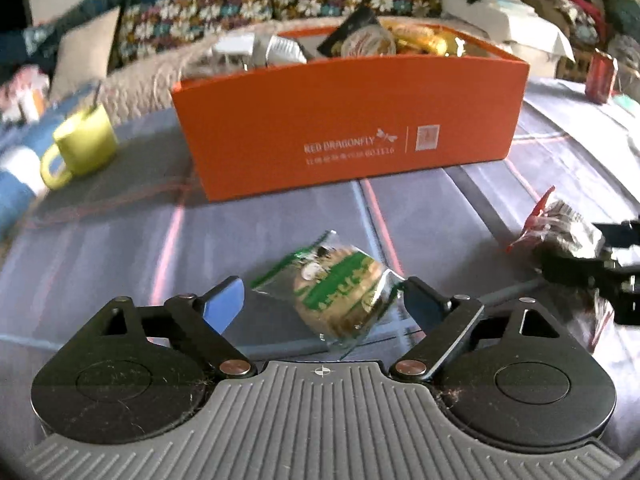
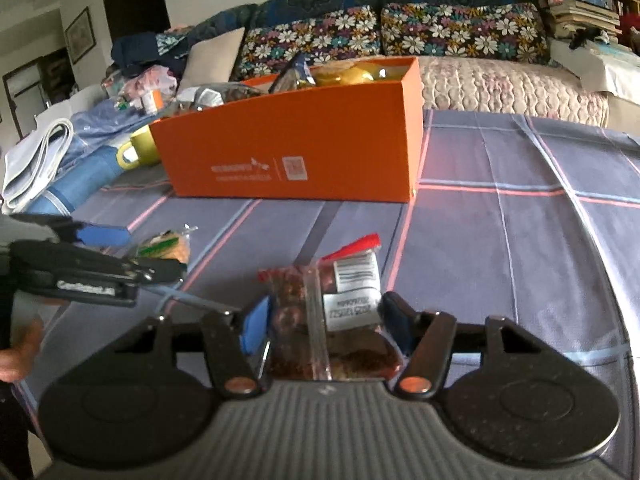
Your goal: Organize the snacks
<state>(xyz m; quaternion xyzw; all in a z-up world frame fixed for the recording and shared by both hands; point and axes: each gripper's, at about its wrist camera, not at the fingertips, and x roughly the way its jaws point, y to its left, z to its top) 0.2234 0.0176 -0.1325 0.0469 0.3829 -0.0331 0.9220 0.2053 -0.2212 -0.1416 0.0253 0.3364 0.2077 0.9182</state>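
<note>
An orange box (image 1: 344,124) holding several snacks stands on the checked tablecloth; it also shows in the right wrist view (image 2: 296,148). My left gripper (image 1: 320,300) is open around a green-and-clear biscuit packet (image 1: 340,296) lying on the cloth; its right finger touches the wrapper. The packet shows in the right wrist view (image 2: 166,246) beside the left gripper (image 2: 132,256). My right gripper (image 2: 322,320) is shut on a clear packet of dark red snacks (image 2: 332,312) with a white label and red edge. That packet shows at the right of the left wrist view (image 1: 560,224).
A yellow-green mug (image 1: 80,144) stands left of the box. A red can (image 1: 600,76) stands at the far right. A sofa with floral cushions (image 2: 400,32) lies behind the table. Folded cloth and clutter (image 2: 60,152) sit at the left.
</note>
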